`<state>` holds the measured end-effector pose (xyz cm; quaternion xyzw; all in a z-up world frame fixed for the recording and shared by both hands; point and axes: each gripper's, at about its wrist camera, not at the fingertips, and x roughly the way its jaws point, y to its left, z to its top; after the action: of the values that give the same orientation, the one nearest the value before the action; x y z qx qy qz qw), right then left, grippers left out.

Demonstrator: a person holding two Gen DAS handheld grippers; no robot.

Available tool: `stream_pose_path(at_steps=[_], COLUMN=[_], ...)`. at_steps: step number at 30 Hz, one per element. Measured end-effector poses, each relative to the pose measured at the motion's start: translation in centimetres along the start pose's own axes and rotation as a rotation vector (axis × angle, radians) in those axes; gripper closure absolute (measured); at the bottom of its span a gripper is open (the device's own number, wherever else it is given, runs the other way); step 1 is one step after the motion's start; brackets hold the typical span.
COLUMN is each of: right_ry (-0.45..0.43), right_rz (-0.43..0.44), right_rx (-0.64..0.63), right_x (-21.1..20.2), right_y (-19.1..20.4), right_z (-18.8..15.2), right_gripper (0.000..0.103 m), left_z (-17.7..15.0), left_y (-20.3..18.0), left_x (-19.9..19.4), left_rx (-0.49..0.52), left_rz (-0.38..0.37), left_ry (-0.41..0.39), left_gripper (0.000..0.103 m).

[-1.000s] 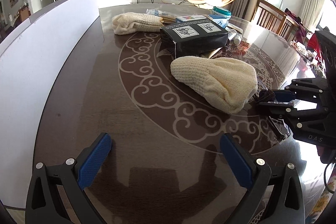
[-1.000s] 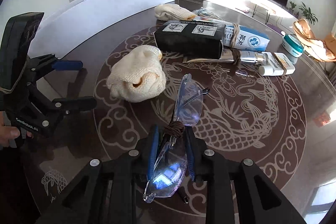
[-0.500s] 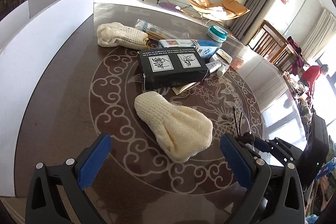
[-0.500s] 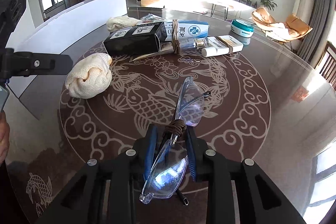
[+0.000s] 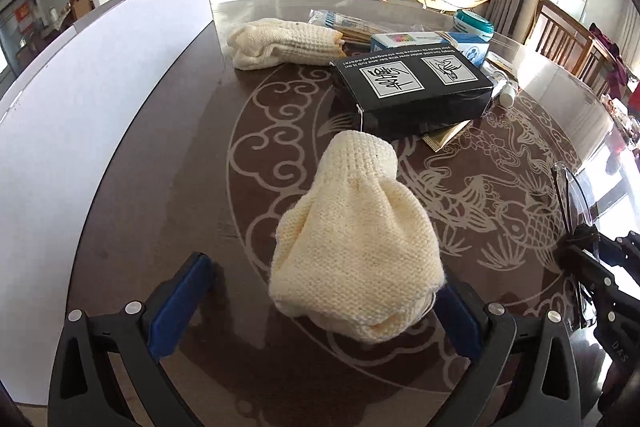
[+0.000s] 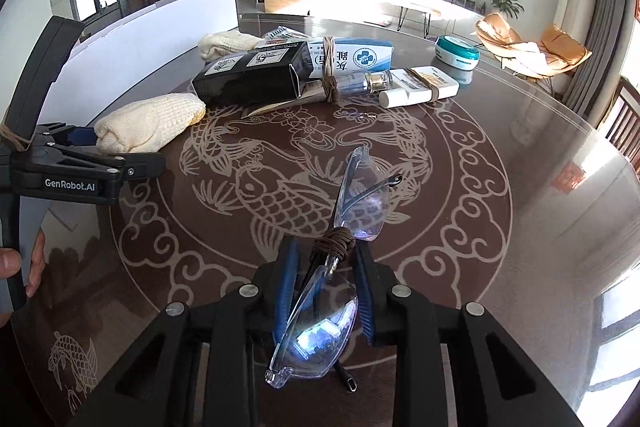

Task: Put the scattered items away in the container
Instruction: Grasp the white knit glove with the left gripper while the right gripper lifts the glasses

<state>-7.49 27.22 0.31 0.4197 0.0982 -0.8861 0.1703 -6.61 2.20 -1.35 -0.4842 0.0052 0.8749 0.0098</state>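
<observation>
My right gripper (image 6: 326,283) has its fingers clamped on the clear glasses (image 6: 352,203), while my left gripper (image 5: 320,303), fingers apart, straddles the cream knit glove (image 5: 352,239) on the worktop (image 5: 160,187), w/ the black box (image 5: 416,91) at 12 o'clock; next: close on it, no container visible.

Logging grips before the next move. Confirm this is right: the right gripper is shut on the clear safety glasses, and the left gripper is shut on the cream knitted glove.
Not quite. The left gripper is open: in the left wrist view its blue pads stand wide on either side of the cream knitted glove, not pressing it. The right gripper is indeed shut on the clear safety glasses, as the right wrist view shows.
</observation>
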Motion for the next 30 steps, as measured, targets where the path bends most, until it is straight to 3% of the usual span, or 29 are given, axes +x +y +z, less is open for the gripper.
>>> stream_pose_path(at_steps=[10,12,13,14,20,24,26,28,30], right_ry=[0.001,0.006,0.024,0.052,0.023,0.144,0.187,0.230,0.263], right_rz=[0.024,0.032,0.015,-0.004,0.098,0.185,0.184,0.159,0.124], right_rx=[0.019,0.015,0.016,0.027,0.127,0.203,0.212,0.170,0.108], right_x=[0.2,0.3,0.7,1.3,1.2,1.7,2.0,2.5,2.7], right_y=[-0.4,-0.3,-0.3,-0.4,-2.5,-4.3,-4.7,-4.1,-3.1], right_z=[0.1,0.1,0.2,0.2,0.0,1.8,2.6,3.3,3.9], right_gripper=[0.071,0.054,0.019,0.000,0.000,0.002,0.015,0.031,0.068], left_z=[0.1,0.7,1.0,1.2,1.8,2.7,2.6,2.4,2.4], left_y=[-0.3,-0.6,-0.8,-0.9,-0.9,-1.3,-1.5,-1.7,-1.5], left_x=[0.2,0.5,0.6,0.7,0.9,0.8,0.6,0.1,-0.6], left_rx=[0.014,0.046,0.062,0.075,0.121,0.148,0.180,0.213,0.222], left_rz=[-0.005,-0.024,-0.034,-0.043,-0.071,-0.087,-0.114,-0.122,-0.142], left_ry=[-0.019,-0.008,-0.004,-0.005,0.005,0.075,0.066,0.034,0.016], left_gripper=[0.000,0.000,0.000,0.000,0.000,0.000,0.001,0.018,0.056])
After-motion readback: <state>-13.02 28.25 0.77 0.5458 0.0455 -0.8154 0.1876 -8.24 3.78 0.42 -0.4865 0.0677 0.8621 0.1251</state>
